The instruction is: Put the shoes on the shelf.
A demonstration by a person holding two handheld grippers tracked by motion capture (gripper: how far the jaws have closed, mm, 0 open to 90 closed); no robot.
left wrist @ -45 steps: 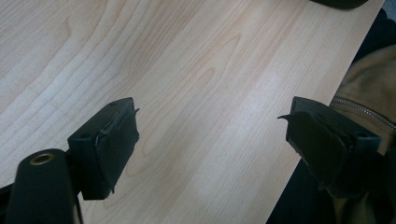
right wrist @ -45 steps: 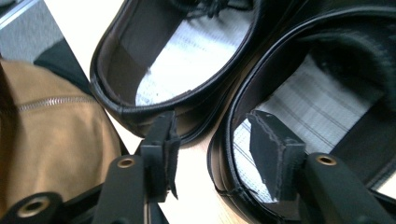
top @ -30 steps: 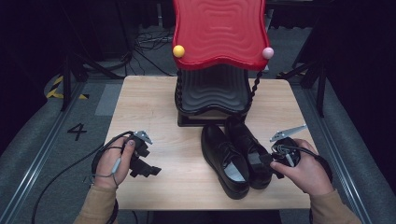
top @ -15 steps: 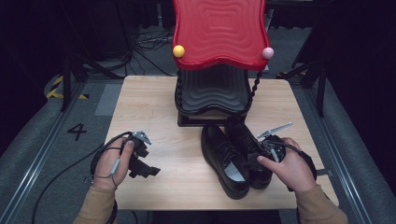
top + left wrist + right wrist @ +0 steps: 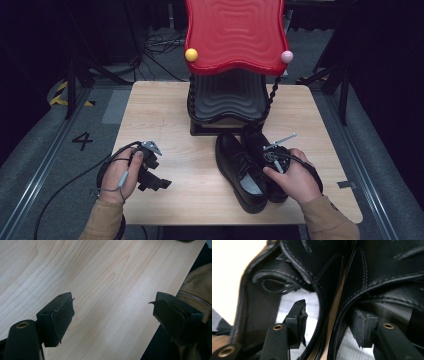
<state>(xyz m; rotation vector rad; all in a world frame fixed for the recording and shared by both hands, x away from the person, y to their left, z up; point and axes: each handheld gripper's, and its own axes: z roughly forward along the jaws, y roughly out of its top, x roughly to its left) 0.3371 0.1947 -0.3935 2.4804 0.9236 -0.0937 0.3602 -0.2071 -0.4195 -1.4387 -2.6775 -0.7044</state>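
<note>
My right gripper [image 5: 325, 322] is open, 1 jaw down inside each of the 2 shoes [image 5: 250, 167], straddling their touching inner walls. The pair lies toward the table's [image 5: 165, 110] near right edge, long axes running front to back. My left gripper [image 5: 112, 315] hangs wide open and empty at the near left edge.

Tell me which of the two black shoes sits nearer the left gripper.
The left-hand black shoe of the pair, on the side toward the left gripper. The other shoe lies beyond it, partly under the person's right hand.
</note>
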